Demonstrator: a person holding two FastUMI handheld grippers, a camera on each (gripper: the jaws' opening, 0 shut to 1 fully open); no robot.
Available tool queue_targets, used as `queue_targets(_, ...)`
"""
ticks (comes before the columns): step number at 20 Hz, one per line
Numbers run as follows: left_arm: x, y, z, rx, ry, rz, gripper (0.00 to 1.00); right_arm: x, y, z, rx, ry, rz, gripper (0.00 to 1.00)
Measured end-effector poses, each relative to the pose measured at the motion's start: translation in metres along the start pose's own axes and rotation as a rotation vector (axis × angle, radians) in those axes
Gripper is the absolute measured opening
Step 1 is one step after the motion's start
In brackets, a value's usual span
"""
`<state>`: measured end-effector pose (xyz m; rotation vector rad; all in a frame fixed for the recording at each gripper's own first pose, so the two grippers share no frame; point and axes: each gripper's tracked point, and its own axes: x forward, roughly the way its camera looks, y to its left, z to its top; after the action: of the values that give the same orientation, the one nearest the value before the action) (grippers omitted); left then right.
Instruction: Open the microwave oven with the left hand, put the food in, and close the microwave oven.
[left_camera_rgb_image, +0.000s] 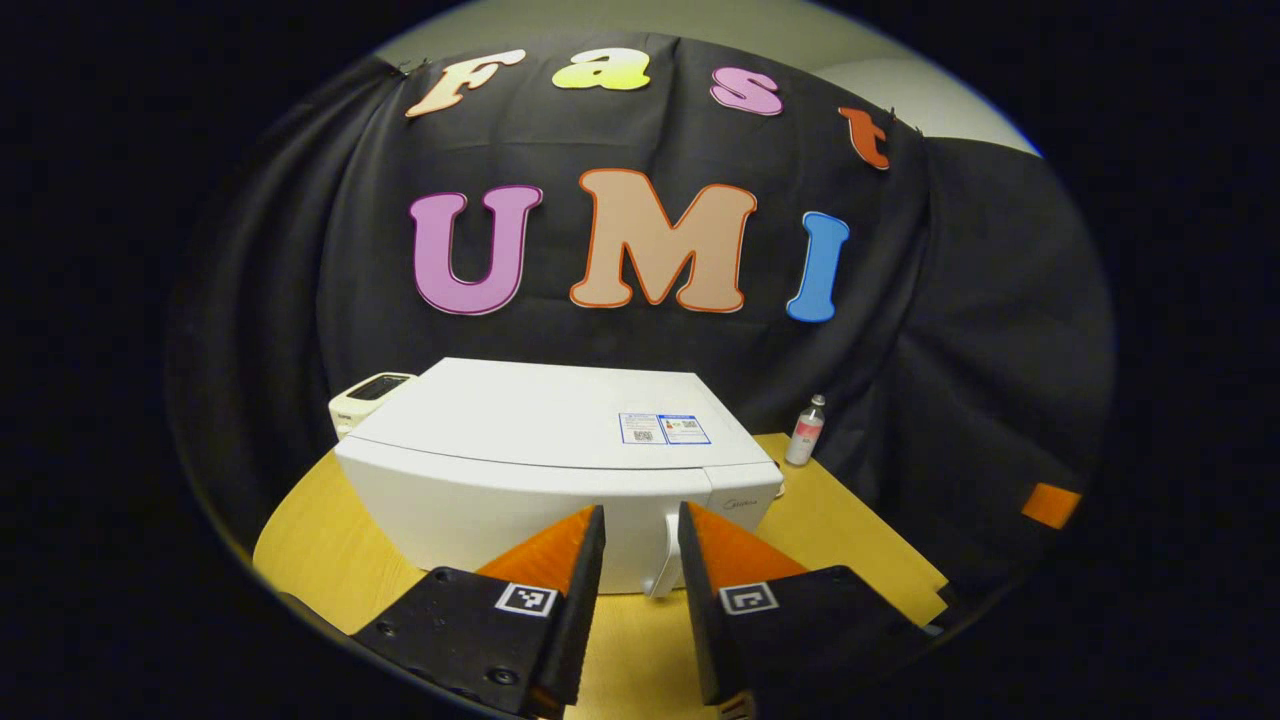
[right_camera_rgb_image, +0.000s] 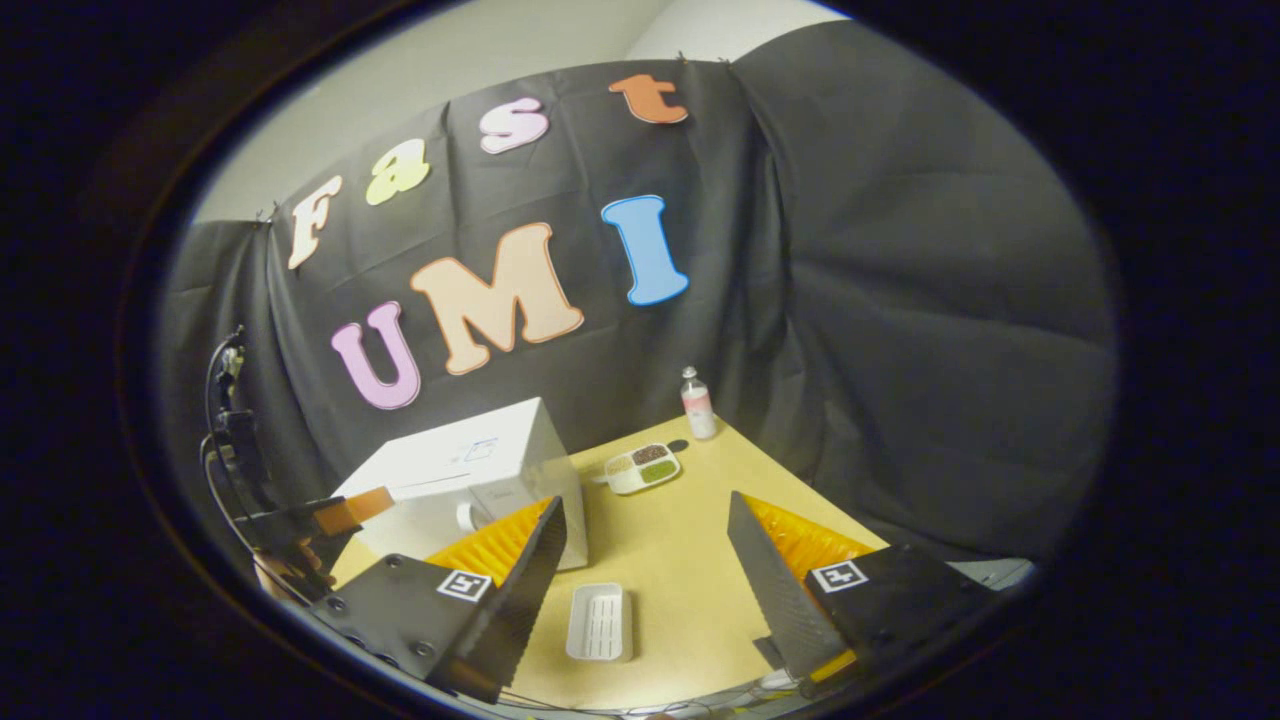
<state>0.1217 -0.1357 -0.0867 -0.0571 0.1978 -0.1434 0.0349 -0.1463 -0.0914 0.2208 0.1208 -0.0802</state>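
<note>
Nothing is being done yet — the microwave (left_camera_rgb_image: 560, 470) door is being left closed, both the left tool (left_camera_rgb_image: 641, 545) and right tool (right_camera_rgb_image: 645, 545) are being held open and empty, and the food tray (right_camera_rgb_image: 643, 468) is waiting on the bench (right_camera_rgb_image: 680, 560).

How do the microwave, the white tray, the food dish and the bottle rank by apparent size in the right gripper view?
1. microwave, clearly largest.
2. white tray, though nearness to the camera inflates it.
3. food dish and bottle: too alike to rank, both small and far.
</note>
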Motion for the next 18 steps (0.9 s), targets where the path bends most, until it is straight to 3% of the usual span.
queue_targets(1,-0.011,0.000,-0.001,-0.008,0.005,0.009,0.65,0.001,0.003,0.002,-0.012,0.000,0.012,0.99)
queue_targets(2,-0.020,0.005,-0.001,-0.012,0.010,0.033,0.71,0.002,0.006,0.004,-0.017,0.000,0.027,0.99)
queue_targets(3,-0.026,0.009,0.000,-0.014,0.008,0.057,0.95,0.002,0.011,0.006,-0.018,-0.002,0.044,0.99)
queue_targets(4,-0.034,0.011,0.000,-0.012,0.007,0.073,0.98,0.002,0.015,0.008,-0.019,-0.005,0.060,0.92)
queue_targets(5,-0.043,0.016,0.000,-0.007,0.006,0.092,0.98,0.003,0.019,0.011,-0.021,-0.007,0.073,0.99)
queue_targets(6,-0.051,0.019,0.002,-0.002,-0.001,0.111,0.96,0.004,0.020,0.012,-0.024,-0.007,0.084,0.92)
queue_targets(14,-0.094,0.040,0.006,-0.014,-0.029,0.219,0.96,-0.003,0.036,0.020,-0.093,-0.007,0.169,0.91)
queue_targets(18,-0.101,0.032,-0.001,-0.028,-0.020,0.219,0.97,-0.007,0.046,0.020,-0.090,-0.001,0.230,0.92)
